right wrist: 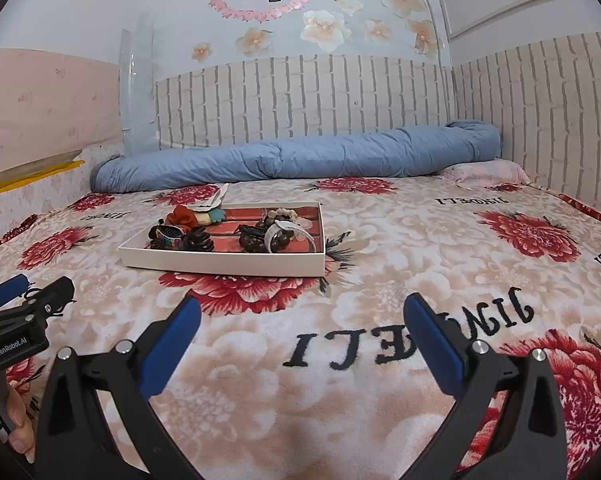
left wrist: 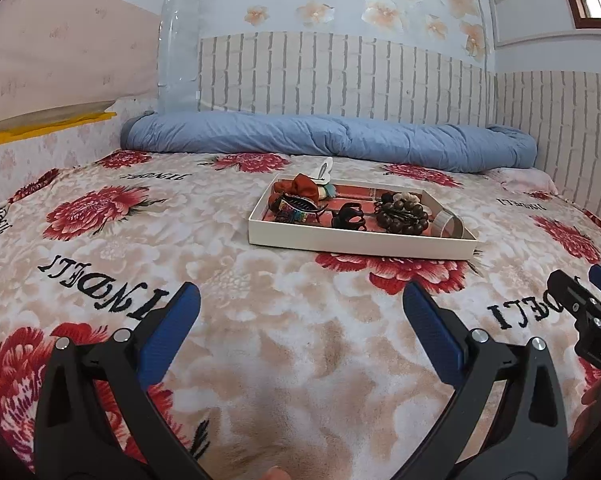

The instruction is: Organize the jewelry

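Note:
A shallow white tray (left wrist: 356, 242) (right wrist: 220, 265) with a red lining lies on the flowered bedspread (left wrist: 284, 344), ahead of both grippers. In it lie a red fabric bow (left wrist: 305, 186) (right wrist: 183, 216), a colourful hair claw (left wrist: 296, 209) (right wrist: 168, 237), a black claw clip (left wrist: 349, 217) (right wrist: 198, 242), a dark wooden bead bracelet (left wrist: 402, 213) (right wrist: 266, 237) and a clear bangle (left wrist: 448, 225) (right wrist: 288, 232). A white clip (left wrist: 325, 170) (right wrist: 216, 198) rests at the tray's far edge. My left gripper (left wrist: 300, 308) is open and empty, short of the tray. My right gripper (right wrist: 302, 320) is open and empty too, nearer than the tray and to its right.
A rolled blue quilt (left wrist: 328, 140) (right wrist: 300, 156) lies along the brick-pattern wall behind the tray. A pink pillow (right wrist: 488, 172) sits at the far right corner. A padded headboard rises on the left. A person's hand (right wrist: 16, 420) holds the left gripper's handle.

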`<state>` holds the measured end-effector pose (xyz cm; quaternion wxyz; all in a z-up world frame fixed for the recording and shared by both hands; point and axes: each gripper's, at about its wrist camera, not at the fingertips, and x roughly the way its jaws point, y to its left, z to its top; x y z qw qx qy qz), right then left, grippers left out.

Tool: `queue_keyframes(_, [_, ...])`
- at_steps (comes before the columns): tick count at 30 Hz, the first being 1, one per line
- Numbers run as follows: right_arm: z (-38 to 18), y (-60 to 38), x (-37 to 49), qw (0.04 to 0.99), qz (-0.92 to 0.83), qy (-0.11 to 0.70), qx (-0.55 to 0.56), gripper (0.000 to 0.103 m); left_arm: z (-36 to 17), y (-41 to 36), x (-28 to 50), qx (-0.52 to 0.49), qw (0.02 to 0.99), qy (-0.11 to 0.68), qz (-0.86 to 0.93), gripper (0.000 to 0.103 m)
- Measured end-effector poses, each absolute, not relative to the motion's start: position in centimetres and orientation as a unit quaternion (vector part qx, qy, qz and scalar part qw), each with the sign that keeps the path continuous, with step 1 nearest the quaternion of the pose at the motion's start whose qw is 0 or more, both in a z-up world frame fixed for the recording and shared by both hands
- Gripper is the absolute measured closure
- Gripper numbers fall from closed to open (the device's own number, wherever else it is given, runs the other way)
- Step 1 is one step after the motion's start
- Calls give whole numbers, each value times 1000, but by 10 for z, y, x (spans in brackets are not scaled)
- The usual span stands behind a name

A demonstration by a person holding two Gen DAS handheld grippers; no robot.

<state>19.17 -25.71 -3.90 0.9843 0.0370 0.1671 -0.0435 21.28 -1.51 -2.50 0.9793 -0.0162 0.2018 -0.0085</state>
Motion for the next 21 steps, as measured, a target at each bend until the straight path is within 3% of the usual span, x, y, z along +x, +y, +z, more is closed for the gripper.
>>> queue_keyframes(21, [-39, -256, 192, 984, -43, 167, 36, 4, -26, -17, 213, -11, 979, 202, -3, 5])
